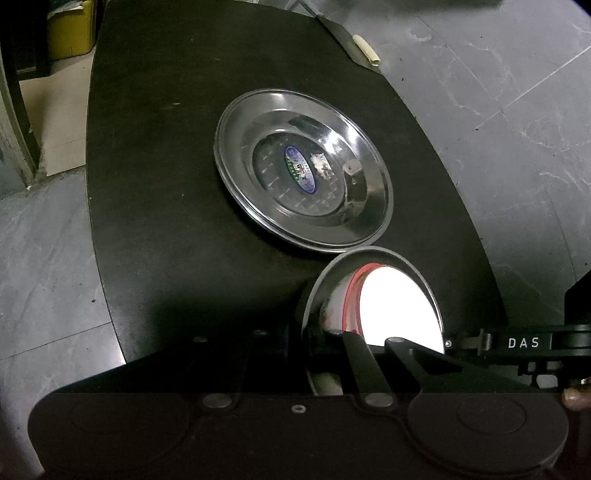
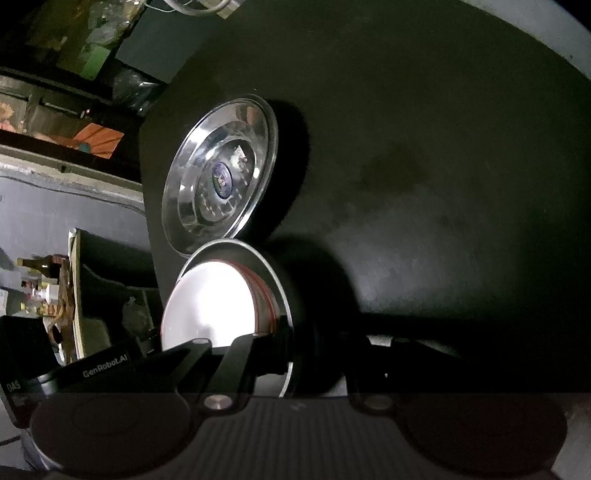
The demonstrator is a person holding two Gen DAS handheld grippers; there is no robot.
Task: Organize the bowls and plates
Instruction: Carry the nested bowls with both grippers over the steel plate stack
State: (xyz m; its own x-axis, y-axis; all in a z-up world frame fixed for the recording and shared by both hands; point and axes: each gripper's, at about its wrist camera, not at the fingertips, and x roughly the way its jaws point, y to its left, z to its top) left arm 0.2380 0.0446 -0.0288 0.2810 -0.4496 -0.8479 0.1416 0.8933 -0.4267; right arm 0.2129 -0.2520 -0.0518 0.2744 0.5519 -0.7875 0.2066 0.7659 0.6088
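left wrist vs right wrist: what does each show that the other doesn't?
Only left wrist: grey tiled floor right of the table, a yellow box, a rolled pale strip at the table's far edge.
Only right wrist: cluttered shelves, bottles at left.
Both: steel plate with its blue sticker flat on the black table, and the white-lined bowl, each gripper shut on its rim from opposite sides.

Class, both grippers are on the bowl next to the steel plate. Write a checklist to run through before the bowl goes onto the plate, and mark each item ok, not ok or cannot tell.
1. Left gripper shut on the bowl rim: ok.
2. Right gripper shut on the rim: ok.
3. Plate flat on the table: ok.
4. Plate empty: ok.
5. Bowl lifted off the table: cannot tell.
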